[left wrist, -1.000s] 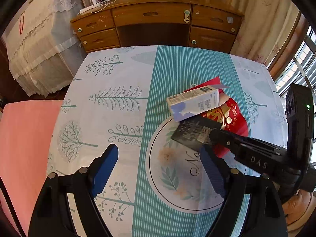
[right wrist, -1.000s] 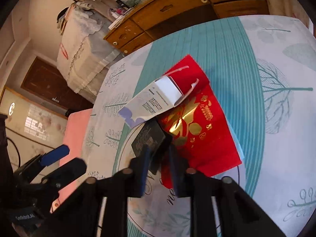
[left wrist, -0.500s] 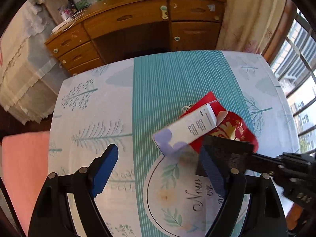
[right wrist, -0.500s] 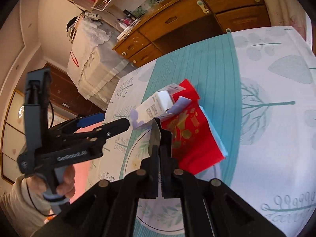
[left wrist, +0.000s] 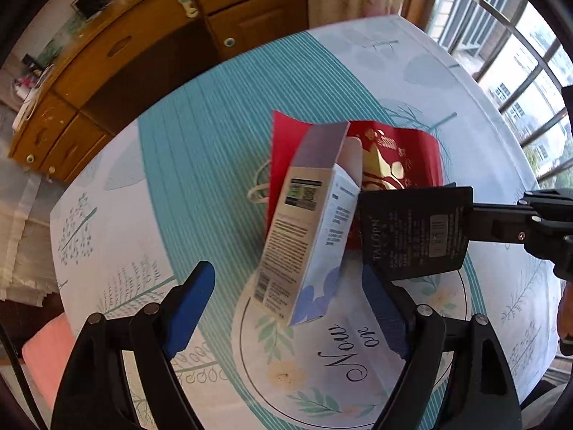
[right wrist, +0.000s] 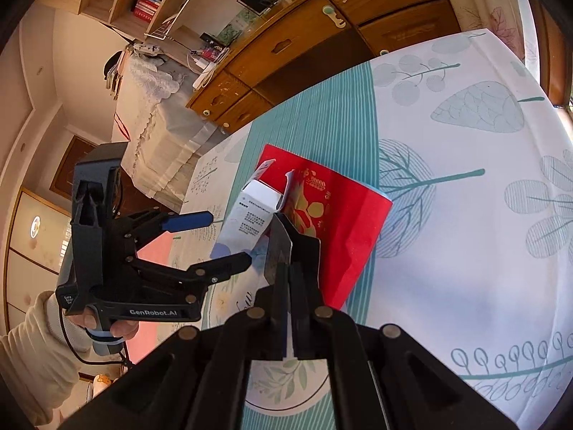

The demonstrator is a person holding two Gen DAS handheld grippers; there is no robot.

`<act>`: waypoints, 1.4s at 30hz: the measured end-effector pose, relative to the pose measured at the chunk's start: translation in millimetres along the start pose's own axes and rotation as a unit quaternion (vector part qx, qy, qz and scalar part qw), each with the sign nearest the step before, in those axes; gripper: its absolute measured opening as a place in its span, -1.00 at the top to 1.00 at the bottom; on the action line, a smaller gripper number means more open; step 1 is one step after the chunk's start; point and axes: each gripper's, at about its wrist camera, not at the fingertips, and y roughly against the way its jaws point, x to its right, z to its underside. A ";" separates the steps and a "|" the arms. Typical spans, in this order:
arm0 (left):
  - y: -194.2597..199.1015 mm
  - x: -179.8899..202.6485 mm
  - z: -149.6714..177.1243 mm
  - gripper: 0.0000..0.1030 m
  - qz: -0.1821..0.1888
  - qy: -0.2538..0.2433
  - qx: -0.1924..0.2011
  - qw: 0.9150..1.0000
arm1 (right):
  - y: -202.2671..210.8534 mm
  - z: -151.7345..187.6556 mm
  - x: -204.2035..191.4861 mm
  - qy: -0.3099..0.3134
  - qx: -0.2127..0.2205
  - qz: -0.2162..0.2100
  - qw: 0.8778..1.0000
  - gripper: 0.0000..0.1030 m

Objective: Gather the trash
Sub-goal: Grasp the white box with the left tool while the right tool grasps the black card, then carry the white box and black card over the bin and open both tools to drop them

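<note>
Leaf-print tablecloth [left wrist: 200, 150], wooden dresser [left wrist: 150, 46] behind

One white carton [left wrist: 308, 222], one black packet [left wrist: 412, 229], one red bag [left wrist: 404, 154].

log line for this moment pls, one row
right gripper: shut on black card, lifted | left gripper: open, around white box | red bag: flat on table

Both wrist cameras look steeply down from close above the white carton [left wrist: 308, 222]. The left faces it head-on. The right views it from beside, and both share the red bag [right wrist: 343, 222] under it.
</note>
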 end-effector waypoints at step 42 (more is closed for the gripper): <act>195.6 44.2 261.1 0.15 0.084 0.148 0.133 0.976 | 125.1 222.2 -176.6 0.044 0.088 0.037 0.995 0.99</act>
